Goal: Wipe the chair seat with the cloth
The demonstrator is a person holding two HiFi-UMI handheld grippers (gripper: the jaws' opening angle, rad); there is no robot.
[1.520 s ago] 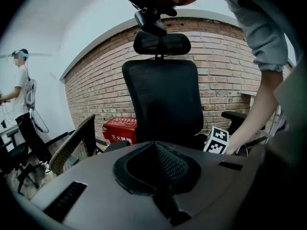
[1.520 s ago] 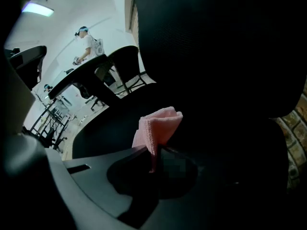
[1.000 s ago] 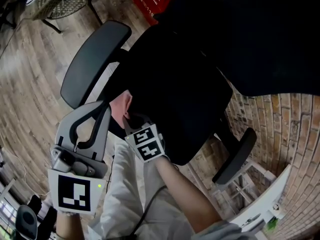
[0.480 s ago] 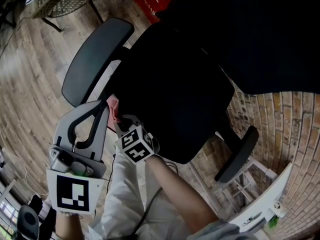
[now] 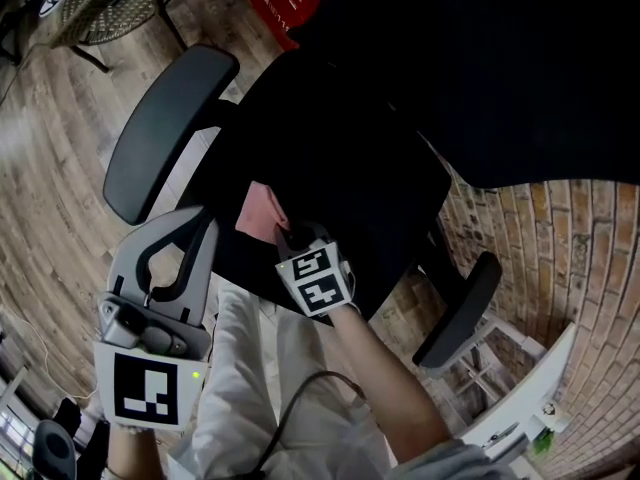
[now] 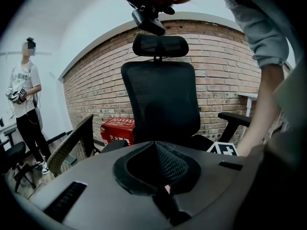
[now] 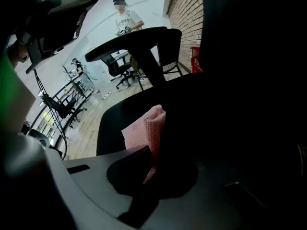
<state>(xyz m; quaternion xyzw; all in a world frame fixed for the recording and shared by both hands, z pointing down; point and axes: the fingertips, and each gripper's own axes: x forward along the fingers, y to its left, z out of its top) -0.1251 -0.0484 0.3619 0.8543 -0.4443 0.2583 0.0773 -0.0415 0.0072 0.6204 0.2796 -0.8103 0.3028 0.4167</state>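
While clamped on pink cloth [image 5: 262, 211], right gripper [image 5: 284, 236] over chair seat [image 5: 350, 168].

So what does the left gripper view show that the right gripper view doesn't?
Only the left gripper view shows the chair's headrest and backrest face-on. Only the right gripper view shows the right hand-held gripper with its jaws shut on the pink cloth, over the seat. Both show the brick wall and a person standing in the background.

The left gripper [image 6: 155, 145] has its fingers [image 6: 175, 166] pressed together, with nothing between them. Toward twelve o'clock a black office chair [image 6: 160, 99] stands before a brick wall [image 6: 96, 90]. A red crate [image 6: 117, 131] sits at eight o'clock and a person [image 6: 24, 104] stands at nine.
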